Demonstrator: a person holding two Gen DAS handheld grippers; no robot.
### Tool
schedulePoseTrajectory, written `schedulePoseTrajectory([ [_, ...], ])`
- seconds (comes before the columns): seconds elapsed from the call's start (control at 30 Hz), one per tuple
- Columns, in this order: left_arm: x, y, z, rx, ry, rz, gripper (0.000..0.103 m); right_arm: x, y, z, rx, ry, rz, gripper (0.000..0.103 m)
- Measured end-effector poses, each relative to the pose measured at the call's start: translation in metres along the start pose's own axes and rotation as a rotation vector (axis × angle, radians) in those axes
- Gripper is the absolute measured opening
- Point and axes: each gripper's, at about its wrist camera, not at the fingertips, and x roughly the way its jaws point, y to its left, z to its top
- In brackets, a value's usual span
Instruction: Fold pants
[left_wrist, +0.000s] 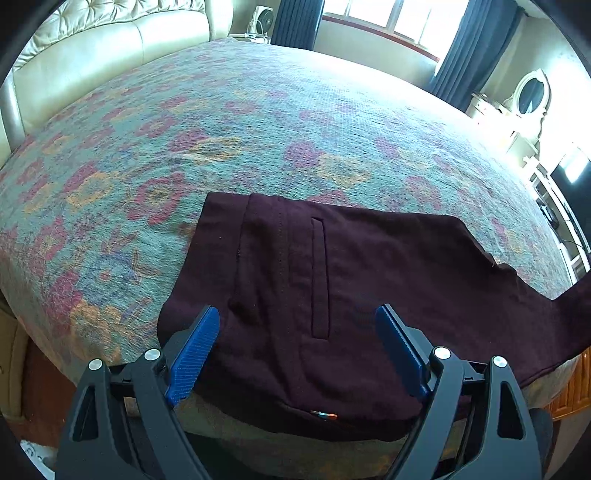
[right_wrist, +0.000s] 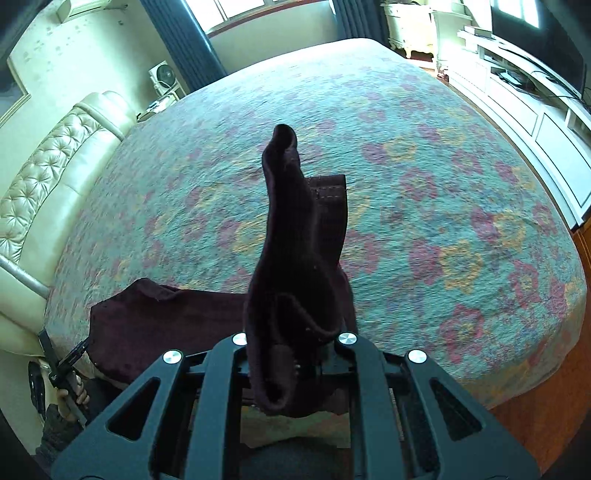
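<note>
1. The fold is sitting at an early-to-middle stage, by the look of it: the maroon pants (left_wrist: 332, 288) are lying across the near edge of the bed (left_wrist: 258, 122), the two legs apparently already stacked one on the other, though the layering is hard to confirm.
2. The right gripper (right_wrist: 295, 354) is pinching the leg end (right_wrist: 295, 236) with its jaws nearly closed, and the cloth is standing up in front of its camera as a tall, bunched strip with a stitched hem showing near the top.
3. The left gripper (left_wrist: 295, 354) is hovering just over the waist part with its blue pads (left_wrist: 195, 354) spread wide apart, gripping nothing; whether they are brushing the fabric cannot be told.
4. What is likely remaining: the raised leg end needs laying over the waist half, then smoothing, and perhaps one more fold.
5. The pants are looking soft, thick and matte, dark wine in colour, with a long welt pocket (left_wrist: 319, 280) and a seam running beside it; a small coloured tag (left_wrist: 325, 415) is showing at the near edge.
6. The waist part is lying mostly flat with mild creases, while the far side is draping off toward the right of the left wrist view.
</note>
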Motion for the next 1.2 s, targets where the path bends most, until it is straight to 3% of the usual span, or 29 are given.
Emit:
schedulePoseTrajectory([
  [0.33, 0.004, -0.009, -0.005, 0.021, 0.027, -0.004, 0.085, 0.087, 0.087, -0.042, -0.078, 0.065, -0.001, 0.013],
  [0.8, 0.001, -0.006, -0.002, 0.002, 0.024, -0.020, 0.085, 0.185, 0.159, -0.097, -0.226, 0.199, -0.127, 0.014],
  [0.9, 0.002, -0.006, -0.003, 0.001, 0.029, -0.022, 0.085, 0.190, 0.166, -0.104, -0.240, 0.199, -0.145, 0.021],
  [1.03, 0.004, -0.006, -0.003, -0.004, 0.038, -0.021, 0.085, 0.188, 0.166, -0.108, -0.197, 0.197, -0.068, 0.043],
  [1.2, 0.006, -0.003, -0.004, -0.021, 0.049, -0.025, 0.085, 0.186, 0.167, -0.113, -0.173, 0.202, 0.008, 0.054],
])
